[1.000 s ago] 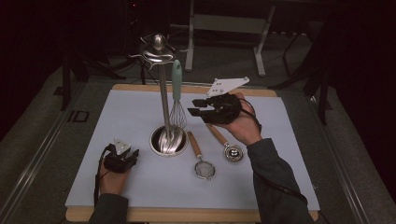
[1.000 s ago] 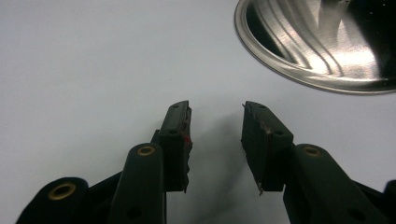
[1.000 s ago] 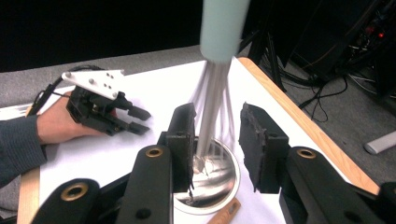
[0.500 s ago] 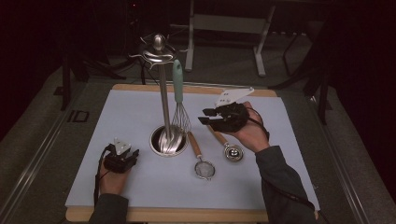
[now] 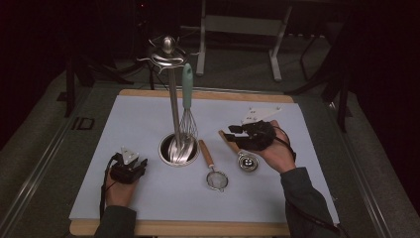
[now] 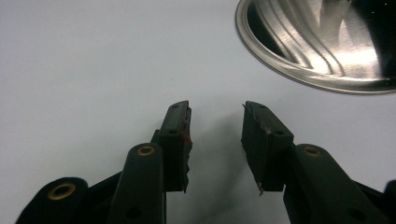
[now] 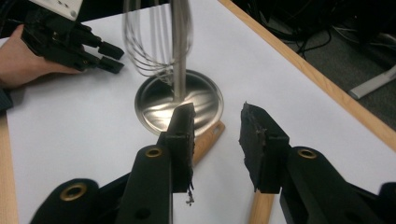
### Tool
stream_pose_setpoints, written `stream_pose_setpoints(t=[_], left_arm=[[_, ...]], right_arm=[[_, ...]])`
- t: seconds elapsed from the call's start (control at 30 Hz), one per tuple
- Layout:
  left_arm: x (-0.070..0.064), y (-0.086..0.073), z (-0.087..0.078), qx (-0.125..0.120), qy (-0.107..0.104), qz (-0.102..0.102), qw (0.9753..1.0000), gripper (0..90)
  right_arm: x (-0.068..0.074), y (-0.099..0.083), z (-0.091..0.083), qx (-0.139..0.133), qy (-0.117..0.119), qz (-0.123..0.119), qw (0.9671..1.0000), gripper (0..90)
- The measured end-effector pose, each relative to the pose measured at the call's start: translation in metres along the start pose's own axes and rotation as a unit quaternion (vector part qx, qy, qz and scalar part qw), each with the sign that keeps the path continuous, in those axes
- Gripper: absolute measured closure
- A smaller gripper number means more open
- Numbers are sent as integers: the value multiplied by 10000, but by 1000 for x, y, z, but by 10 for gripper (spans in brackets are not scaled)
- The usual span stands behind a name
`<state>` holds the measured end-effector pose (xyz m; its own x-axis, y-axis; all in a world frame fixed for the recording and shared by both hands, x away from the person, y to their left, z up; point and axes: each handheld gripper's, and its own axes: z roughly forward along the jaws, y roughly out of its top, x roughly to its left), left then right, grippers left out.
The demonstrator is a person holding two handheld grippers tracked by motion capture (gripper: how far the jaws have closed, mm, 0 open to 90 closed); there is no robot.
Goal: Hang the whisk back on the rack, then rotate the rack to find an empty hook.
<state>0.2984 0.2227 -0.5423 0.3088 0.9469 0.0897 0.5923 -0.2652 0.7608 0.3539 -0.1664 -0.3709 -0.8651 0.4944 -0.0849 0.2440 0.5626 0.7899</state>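
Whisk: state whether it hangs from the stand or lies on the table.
Hanging. The whisk is upright beside the stand's pole, teal handle up by the hooks, wire loops ending just above the round steel base.

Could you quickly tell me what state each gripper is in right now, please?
Left gripper: open, holding nothing, low over the white mat.
Right gripper: open, holding nothing, above a wooden handle.
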Motion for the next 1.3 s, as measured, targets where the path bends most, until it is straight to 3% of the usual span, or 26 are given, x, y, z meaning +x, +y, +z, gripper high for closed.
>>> stream_pose_setpoints(t=[0.2, 0.33, 0.63, 0.77, 0.9, 1.03, 1.13, 1.23, 1.3], left_arm=[[2, -1, -2, -94, -24, -49, 9999, 624], [0, -1, -7, -301, -95, -121, 9994, 638], [-6, 7, -24, -771, -438, -218, 9958, 720], [-8, 10, -29, -888, -407, -188, 9950, 751], [-7, 16, -41, -1219, -553, -362, 9903, 832], [-9, 26, -53, -1467, -641, -349, 9865, 895], [-10, 36, -60, -1580, -698, -312, 9845, 897], [-10, 45, -66, -1778, -764, -425, 9802, 897], [-10, 53, -71, -1977, -819, -501, 9755, 897]], right_arm=[[-6, -23, -2, 61, -141, 247, 9996, 649], [-10, -41, -1, 74, -204, 448, 9988, 649], [-14, -78, -3, 8, -408, 818, 9958, 641], [-15, -99, 1, 10, -538, 1043, 9931, 634], [-12, -111, 5, 113, -664, 1068, 9920, 622], [-11, -117, 7, 266, -841, 1037, 9907, 618], [-10, -117, 4, 192, -834, 1075, 9905, 615], [-10, -120, 1, 106, -829, 1153, 9898, 614], [-9, -122, 0, 92, -826, 1201, 9893, 614]])
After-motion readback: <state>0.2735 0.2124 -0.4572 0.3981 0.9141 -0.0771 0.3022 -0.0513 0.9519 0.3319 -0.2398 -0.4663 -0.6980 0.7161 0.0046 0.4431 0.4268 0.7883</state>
